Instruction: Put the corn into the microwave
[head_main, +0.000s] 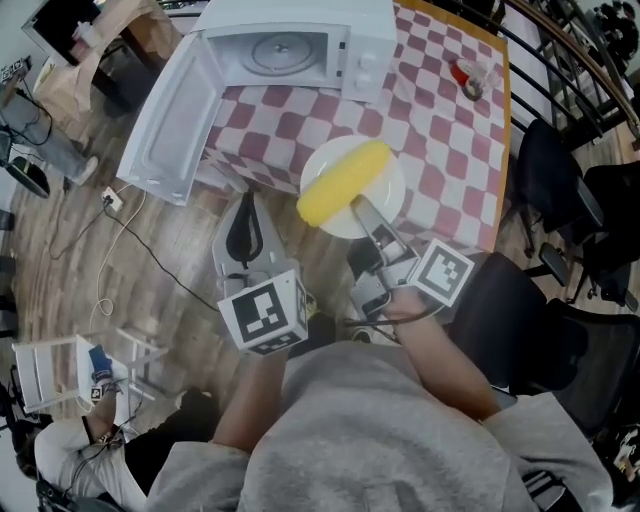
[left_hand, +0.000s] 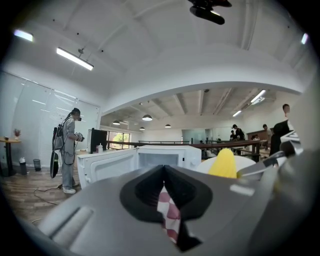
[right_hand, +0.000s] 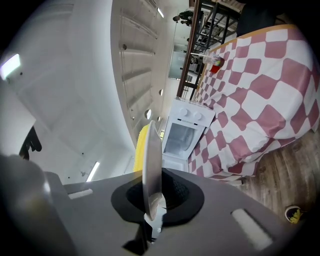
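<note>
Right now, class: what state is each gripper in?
Left gripper: closed, empty.
Right gripper: closed on the round white plate carrying the yellow corn cob.

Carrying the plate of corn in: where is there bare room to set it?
Inside the microwave, only its turntable shows. Bare tablecloth lies between microwave and the red object near the right edge. The open door crowds the left.

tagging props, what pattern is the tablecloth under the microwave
The tablecloth is red-and-white checked, clearest in the head view.
</note>
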